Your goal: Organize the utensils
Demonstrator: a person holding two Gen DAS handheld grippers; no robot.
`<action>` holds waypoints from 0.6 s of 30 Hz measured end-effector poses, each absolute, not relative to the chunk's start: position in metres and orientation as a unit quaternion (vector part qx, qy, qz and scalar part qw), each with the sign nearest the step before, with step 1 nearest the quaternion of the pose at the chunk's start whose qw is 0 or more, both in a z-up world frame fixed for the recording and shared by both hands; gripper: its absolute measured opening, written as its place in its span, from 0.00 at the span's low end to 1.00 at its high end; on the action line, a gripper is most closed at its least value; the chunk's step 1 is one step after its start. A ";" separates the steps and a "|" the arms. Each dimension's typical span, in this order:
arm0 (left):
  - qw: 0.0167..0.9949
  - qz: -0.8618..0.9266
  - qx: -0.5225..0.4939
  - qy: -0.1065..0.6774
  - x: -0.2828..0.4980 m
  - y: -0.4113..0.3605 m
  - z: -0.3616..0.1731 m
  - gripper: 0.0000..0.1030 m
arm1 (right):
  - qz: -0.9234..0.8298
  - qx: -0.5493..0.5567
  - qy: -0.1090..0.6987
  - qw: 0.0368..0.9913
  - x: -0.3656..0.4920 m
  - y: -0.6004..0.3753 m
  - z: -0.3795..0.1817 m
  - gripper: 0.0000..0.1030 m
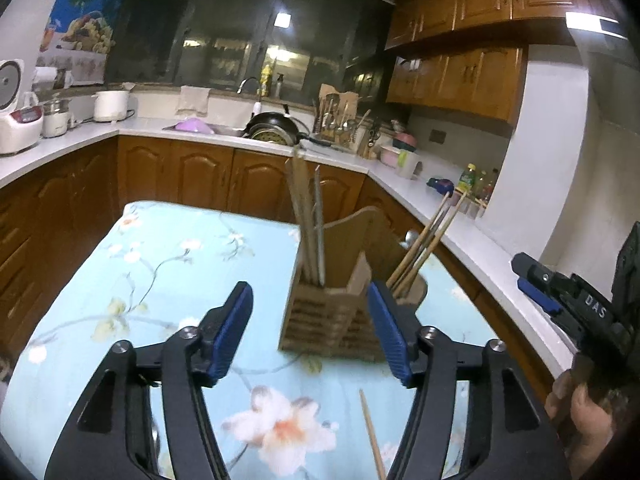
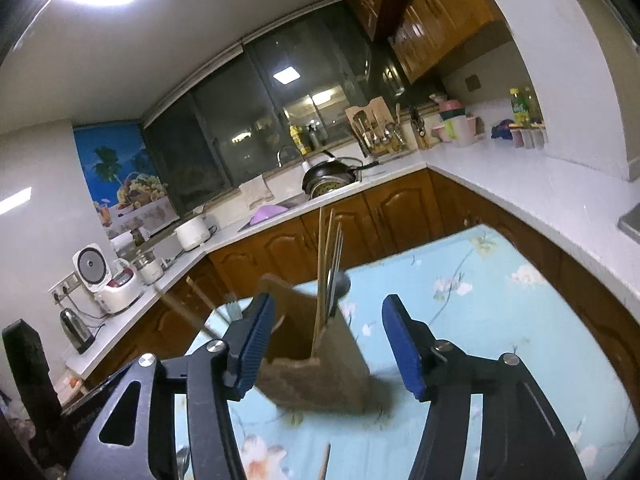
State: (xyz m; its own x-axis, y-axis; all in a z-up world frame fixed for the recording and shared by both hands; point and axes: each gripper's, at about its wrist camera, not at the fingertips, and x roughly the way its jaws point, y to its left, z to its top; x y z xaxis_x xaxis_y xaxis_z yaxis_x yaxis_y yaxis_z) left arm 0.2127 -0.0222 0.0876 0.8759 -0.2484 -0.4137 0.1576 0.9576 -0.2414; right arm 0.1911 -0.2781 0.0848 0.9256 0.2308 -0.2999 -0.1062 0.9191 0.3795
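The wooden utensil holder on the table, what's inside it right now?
The wooden utensil holder has upright chopsticks in one compartment and leaning chopsticks in another. Their lower ends, and anything lying at the bottom, are hidden by its walls.

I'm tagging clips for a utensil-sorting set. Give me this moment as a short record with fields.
setting: kitchen, table with floral cloth
holder: wooden utensil holder standing on the cloth
contents: chopsticks upright in one compartment, more chopsticks leaning in another
loose item: single chopstick lying on the cloth
left gripper: open, empty
right gripper: open, empty
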 end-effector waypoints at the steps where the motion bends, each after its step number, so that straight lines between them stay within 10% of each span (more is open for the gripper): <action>1: 0.962 -0.103 -0.104 0.228 0.207 -0.020 0.084 0.62 | 0.089 0.181 0.174 0.964 0.188 -0.277 0.083 0.57; 18: 0.965 -0.064 -0.115 0.229 0.101 0.014 0.043 0.77 | 0.101 0.138 0.213 0.962 0.079 -0.239 0.029 0.63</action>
State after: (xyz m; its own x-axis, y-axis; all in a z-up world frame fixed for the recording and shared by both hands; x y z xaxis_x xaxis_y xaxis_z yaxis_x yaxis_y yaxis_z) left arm 0.1012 0.0138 0.0429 0.8873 -0.1763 -0.4261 0.0714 0.9654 -0.2508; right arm 0.0787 -0.2385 0.0286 0.8889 0.2535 -0.3815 -0.1360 0.9414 0.3086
